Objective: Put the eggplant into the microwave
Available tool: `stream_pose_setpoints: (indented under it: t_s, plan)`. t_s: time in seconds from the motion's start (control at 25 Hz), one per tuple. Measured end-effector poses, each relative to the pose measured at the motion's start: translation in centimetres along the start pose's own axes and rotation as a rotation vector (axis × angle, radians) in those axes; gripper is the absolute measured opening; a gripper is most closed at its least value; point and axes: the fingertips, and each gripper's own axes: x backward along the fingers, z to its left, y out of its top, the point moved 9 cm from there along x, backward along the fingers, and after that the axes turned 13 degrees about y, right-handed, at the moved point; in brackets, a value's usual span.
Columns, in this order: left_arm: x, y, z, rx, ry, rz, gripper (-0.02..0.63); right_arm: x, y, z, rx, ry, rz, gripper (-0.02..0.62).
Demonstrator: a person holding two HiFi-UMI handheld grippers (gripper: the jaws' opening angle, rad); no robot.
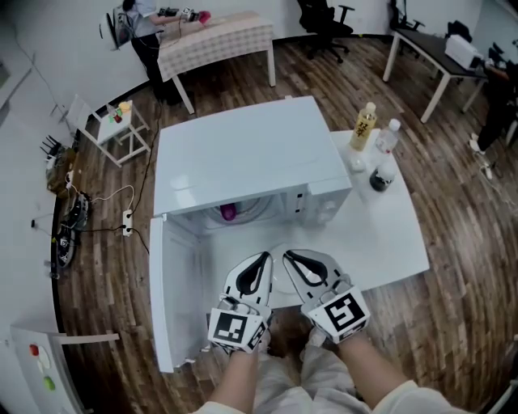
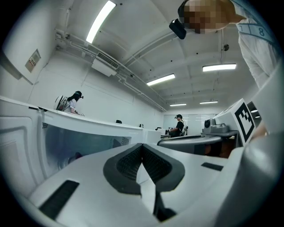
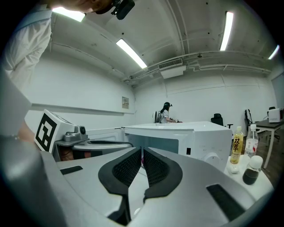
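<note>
- A white rectangular table (image 1: 396,242) stands on a brown wooden plank floor (image 1: 453,323) in a large room with white walls.
- In both gripper views, long light tubes (image 2: 101,20) run across the white ceiling.
- Far behind, a second table with a checked cloth (image 1: 214,40) has a person (image 1: 142,24) beside it, and a black office chair (image 1: 324,20) stands near.
- A white power strip with thin cables (image 1: 125,222) lies on the floor at the left of the head view.
- A white box-shaped microwave (image 1: 251,154) with a smooth flat top takes most of the table. Its door (image 1: 174,291) is swung open to the left of the head view.
- The small purple eggplant (image 1: 229,213), round and glossy, lies inside the microwave cavity, left of its middle.
- 3 bottles stand just beside the microwave on the right: a tall yellow bottle (image 1: 363,127), a clear plastic bottle (image 1: 388,136) and a short dark bottle (image 1: 380,179).
- The left gripper (image 1: 265,256) (image 2: 142,146) is of smooth white plastic with dark, grid-textured pads (image 2: 128,164). Its jaws are together at the tips with nothing between them.
- The right gripper (image 1: 286,256) (image 3: 142,150) has the same curved shape and the same ribbed pads (image 3: 157,168). Its jaws are closed to a thin slit and hold nothing.
- The 2 grippers are side by side in front of the open cavity, apart from the eggplant. Each one carries a white cube with black square markers at its back.
</note>
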Motion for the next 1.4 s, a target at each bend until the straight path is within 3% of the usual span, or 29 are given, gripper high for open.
stream_pose_setpoints:
  t_s: [0.28,0.52,0.8,1.4]
  plan:
    - [1.5,1.8,-2.6,-0.014,-0.077,-0.004,0.002,2.7,2.7,1.3,0.041,-0.006,-0.017,0.041]
    - [2.1,4.4,-4.3,-0.043,-0.14,-0.057,0.002,4.8,5.1,2.1,0.063,-0.002,-0.051,0.041]
    - [2.9,5.5,-5.8,-0.053,-0.196,-0.055,0.002,6.7,5.5,2.8,0.049,0.016,-0.045,0.041]
    - [3.4,6.9,-6.5,-0.056,-0.223,-0.072,0.002,7.1,7.0,3.1,0.058,0.021,-0.063,0.035]
